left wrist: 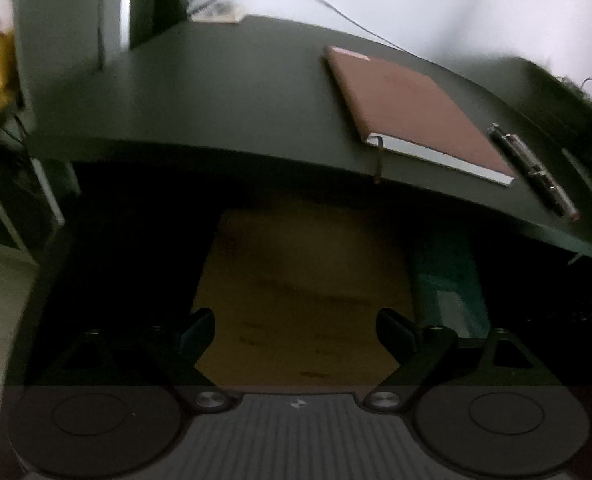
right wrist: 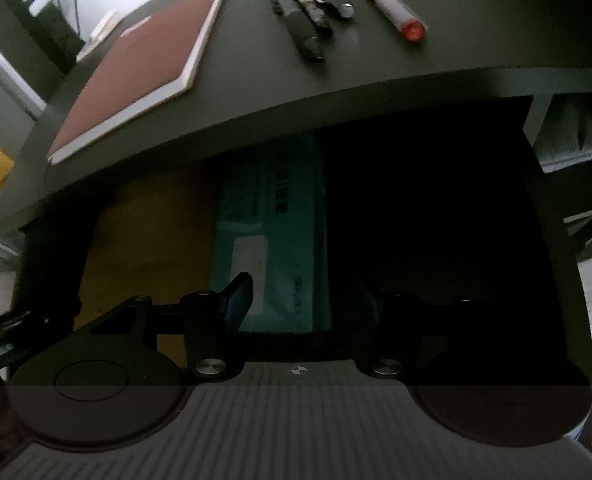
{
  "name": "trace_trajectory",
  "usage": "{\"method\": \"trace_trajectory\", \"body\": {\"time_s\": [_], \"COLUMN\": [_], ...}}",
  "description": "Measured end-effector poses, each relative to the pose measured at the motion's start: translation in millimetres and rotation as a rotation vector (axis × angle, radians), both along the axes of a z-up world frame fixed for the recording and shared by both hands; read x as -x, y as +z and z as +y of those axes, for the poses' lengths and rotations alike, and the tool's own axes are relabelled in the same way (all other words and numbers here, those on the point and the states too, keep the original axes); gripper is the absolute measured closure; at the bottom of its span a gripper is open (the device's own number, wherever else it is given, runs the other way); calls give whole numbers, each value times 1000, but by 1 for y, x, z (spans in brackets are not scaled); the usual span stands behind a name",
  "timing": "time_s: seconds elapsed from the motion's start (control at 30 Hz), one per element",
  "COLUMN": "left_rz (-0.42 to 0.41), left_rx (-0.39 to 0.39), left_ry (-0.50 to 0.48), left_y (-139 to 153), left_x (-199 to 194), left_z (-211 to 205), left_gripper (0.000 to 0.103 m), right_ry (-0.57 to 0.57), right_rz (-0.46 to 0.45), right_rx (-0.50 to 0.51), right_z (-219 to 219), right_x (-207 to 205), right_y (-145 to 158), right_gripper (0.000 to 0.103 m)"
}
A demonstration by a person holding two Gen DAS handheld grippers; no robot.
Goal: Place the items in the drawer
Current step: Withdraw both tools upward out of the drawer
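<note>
**While both grippers hang over the open drawer, nothing is gripped**

I see the left gripper (left wrist: 296,330) spread, empty. I see the right gripper (right wrist: 308,300) parted, empty. The notebook (left wrist: 408,108) and pens (right wrist: 308,12) lie on the desktop (left wrist: 215,100), well beyond the fingers; the drawer (left wrist: 296,280) lies below.

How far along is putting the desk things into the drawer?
Done: the drawer below the desk is open, with a yellow envelope and a teal packet inside. In hand: nothing; the left gripper and right gripper are open and empty. Left: the brown notebook, the dark pens and the red-capped pen remain on the desk.
</note>
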State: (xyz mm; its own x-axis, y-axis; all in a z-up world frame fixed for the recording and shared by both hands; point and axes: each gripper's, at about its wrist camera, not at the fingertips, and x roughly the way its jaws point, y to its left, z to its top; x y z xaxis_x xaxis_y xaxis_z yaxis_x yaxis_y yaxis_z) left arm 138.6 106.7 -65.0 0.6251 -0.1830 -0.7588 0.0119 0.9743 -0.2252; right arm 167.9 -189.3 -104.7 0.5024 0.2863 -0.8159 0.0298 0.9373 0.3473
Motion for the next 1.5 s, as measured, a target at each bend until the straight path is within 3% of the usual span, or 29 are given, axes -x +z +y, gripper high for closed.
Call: {"method": "trace_trajectory", "body": {"time_s": [0.23, 0.33, 0.43, 0.53, 0.77, 0.9, 1.07, 1.23, 1.5], "left_rz": [19, 16, -3, -38, -164, -240, -295, -287, -273], "left_rx": [49, 23, -53, -51, -134, -97, -94, -104, -97], "left_ry": [-26, -16, 11, 34, 51, 38, 4, 67, 69], "left_y": [-2, 0, 10, 27, 73, 94, 105, 109, 108], "left_x": [-1, 3, 8, 20, 62, 95, 134, 152, 179], "left_z": [4, 2, 2, 4, -14, -29, -51, -51, -50], "left_gripper": [16, 16, 16, 16, 16, 15, 14, 14, 14], "right_ry": [26, 19, 7, -1, -8, 19, 62, 59, 91], "right_rz": [3, 3, -6, -45, -158, -233, -317, -341, -331], "right_rx": [-41, -37, -30, -24, -35, -42, -19, 10, 49], "right_z": [3, 3, 1, -2, 1, 11, 22, 21, 20], "right_x": [-3, -1, 3, 15, 63, 99, 143, 179, 218], "right_y": [-4, -3, 6, 23, 69, 95, 122, 136, 142], "right_gripper": [42, 42, 42, 42, 42, 42, 31, 31, 28]}}
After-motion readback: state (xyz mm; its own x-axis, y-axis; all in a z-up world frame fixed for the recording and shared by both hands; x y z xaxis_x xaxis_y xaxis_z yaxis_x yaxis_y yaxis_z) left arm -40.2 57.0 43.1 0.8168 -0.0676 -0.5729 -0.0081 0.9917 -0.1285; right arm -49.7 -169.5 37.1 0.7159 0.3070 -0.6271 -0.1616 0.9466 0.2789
